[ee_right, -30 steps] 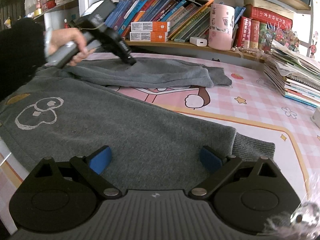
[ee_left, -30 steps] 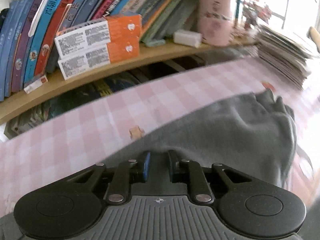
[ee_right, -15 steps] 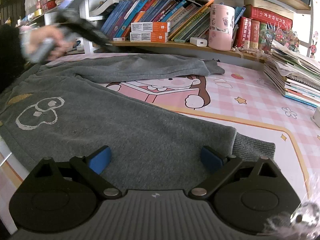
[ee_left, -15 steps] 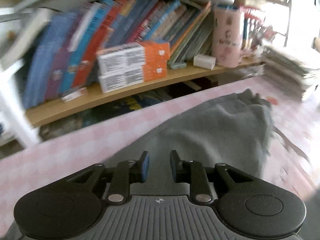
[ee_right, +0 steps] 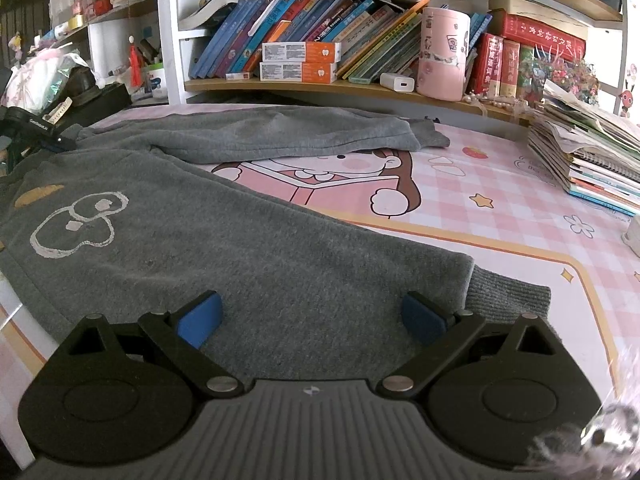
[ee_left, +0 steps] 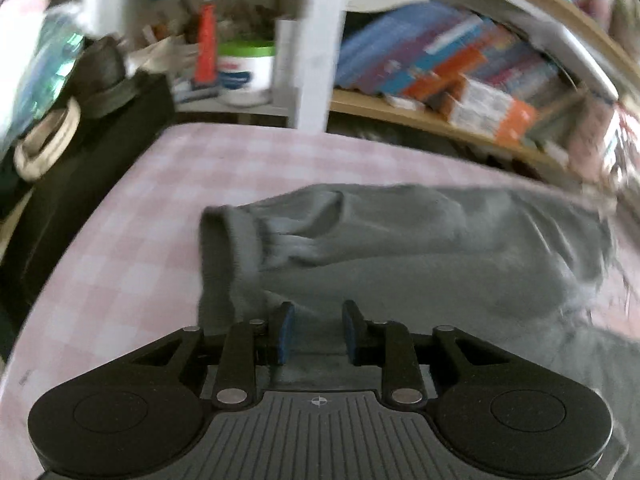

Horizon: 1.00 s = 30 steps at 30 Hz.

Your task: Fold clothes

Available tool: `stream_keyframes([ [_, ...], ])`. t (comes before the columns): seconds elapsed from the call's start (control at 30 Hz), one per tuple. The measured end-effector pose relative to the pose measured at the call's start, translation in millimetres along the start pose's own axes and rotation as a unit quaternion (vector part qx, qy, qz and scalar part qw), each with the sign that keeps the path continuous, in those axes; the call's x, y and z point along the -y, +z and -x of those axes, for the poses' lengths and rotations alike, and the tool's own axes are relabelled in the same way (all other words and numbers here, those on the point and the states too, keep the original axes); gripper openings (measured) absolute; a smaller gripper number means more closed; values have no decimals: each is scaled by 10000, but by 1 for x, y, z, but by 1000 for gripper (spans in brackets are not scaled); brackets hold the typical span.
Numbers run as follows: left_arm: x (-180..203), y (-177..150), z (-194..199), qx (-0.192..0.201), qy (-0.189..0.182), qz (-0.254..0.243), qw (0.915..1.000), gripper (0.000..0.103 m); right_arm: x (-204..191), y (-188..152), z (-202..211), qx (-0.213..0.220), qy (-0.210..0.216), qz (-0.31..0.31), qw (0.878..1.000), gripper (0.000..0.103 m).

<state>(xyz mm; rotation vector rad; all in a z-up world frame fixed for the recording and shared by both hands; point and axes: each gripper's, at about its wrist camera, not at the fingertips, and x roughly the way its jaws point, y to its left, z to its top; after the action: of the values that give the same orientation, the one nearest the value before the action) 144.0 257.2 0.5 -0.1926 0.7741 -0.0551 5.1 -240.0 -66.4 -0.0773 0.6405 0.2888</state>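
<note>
Lying flat on pink surface [ee_right: 500, 200], grey sweater [ee_right: 240, 240]; right gripper [ee_right: 312, 320] fingers wide over it, left gripper [ee_left: 316, 334] fingers narrow, pinching fabric.

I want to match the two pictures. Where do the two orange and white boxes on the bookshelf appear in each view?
Left wrist view: the orange and white boxes are at the upper right, blurred, on the wooden shelf.
Right wrist view: the same boxes are at the upper centre, stacked on the shelf.
Shared landmark: the grey sweatshirt lies on the pink checked mat in both.
</note>
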Motion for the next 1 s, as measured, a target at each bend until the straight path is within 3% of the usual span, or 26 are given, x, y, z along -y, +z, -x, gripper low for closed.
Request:
stream_keyframes([
  [0.1, -10, 1, -12, 205, 1, 249, 9995, 14, 0, 0, 0, 1, -7, -9, 10000, 99],
  [0.33, -18, -4, 4, 418, -2, 663, 9969, 14, -1, 0, 0, -1, -19, -18, 10000, 98],
  [0.4, -15, -14, 29, 698, 61, 613, 9957, 22, 0, 0, 0, -2, -18, -17, 10000, 98],
  [0.53, -12, -45, 79, 1104, 364, 571, 9916, 24, -1, 0, 0, 4, -26, -23, 10000, 99],
  [0.57, -10, -55, 89, 1175, 436, 576, 9904, 29, -1, 0, 0, 6, -29, -21, 10000, 99],
  [0.67, -7, -86, 116, 1338, 617, 632, 9871, 57, -2, -1, 0, 10, -38, -15, 10000, 99],
  [0.9, -23, -124, 137, 1121, 868, 1004, 9848, 58, -3, -1, 1, 41, -78, -7, 10000, 97],
  [1.0, -38, -130, 134, 963, 708, 1438, 9824, 58, -3, -2, 2, 81, -120, -47, 9999, 90],
])
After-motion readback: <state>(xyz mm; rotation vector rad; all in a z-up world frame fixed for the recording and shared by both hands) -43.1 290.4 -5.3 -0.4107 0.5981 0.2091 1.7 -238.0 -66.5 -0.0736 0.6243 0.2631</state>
